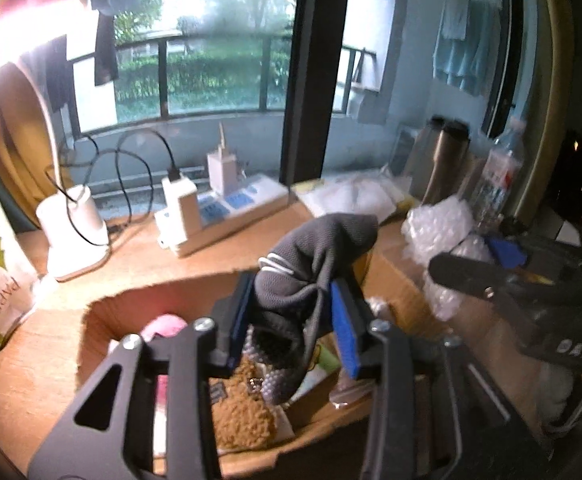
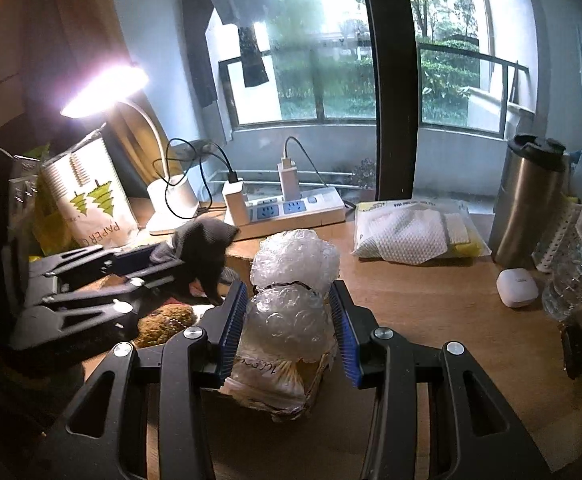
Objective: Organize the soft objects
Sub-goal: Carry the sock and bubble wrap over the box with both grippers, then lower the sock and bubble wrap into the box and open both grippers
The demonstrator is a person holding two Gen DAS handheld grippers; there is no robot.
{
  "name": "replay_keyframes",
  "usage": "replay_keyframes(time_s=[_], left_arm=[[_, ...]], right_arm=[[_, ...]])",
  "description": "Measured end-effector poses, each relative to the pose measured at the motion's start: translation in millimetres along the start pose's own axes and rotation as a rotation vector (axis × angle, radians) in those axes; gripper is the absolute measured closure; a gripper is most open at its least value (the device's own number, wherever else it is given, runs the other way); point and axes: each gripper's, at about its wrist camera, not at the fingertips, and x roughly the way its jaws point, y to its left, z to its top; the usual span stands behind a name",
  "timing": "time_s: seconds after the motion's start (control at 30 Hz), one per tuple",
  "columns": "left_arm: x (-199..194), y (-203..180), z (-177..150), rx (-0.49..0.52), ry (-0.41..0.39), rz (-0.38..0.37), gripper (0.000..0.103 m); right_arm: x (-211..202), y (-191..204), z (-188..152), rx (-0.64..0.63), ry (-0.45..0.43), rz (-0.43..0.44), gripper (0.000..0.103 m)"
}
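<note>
Evidently the depositing step is in hand: the left gripper (image 1: 291,320) holds a bunched dark grey mesh cloth with a thin white stripe (image 1: 311,268) above the open brown cardboard box (image 1: 99,320), where a fuzzy tan plush toy (image 1: 243,412) and a pink soft thing (image 1: 163,328) already lie. The cloth sits between the blue pads, which look only loosely closed on it; whether they still pinch firmly cannot be told. Its long axis runs roughly upright, the peak pointing up and away towards the window, the lower end hanging into the box. The right gripper (image 2: 287,320) is clamped on a crumpled wad of clear bubble wrap (image 2: 291,288), upright at the box's near corner. Next, the left jaws probably need to part fully so the cloth drops in; then the wad should follow.
</note>
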Motion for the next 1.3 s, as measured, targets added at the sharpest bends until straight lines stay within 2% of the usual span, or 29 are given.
replay_keyframes(time_s=[0.07,0.17,0.6,0.93,1.2,1.3], left_arm=[[11,2,-2,-0.012,0.024,0.005,0.035],[17,6,-4,-0.04,0.035,0.006,0.023],[-17,24,-7,-0.07,-0.016,0.03,0.022],[-42,58,-20,-0.118,-0.032,0.071,0.022],[-55,86,-29,-0.161,-0.043,0.098,0.022],[-58,92,-32,-0.168,-0.042,0.1,0.022]], right_arm=[[4,-2,-1,0.003,0.007,0.0,0.058],[8,-5,-2,0.009,0.015,-0.004,0.058],[10,16,-4,-0.015,0.033,0.018,0.058],[21,48,-3,-0.036,0.044,0.06,0.058],[42,76,-1,-0.067,0.085,0.076,0.058],[48,81,-2,-0.071,0.104,0.063,0.053]])
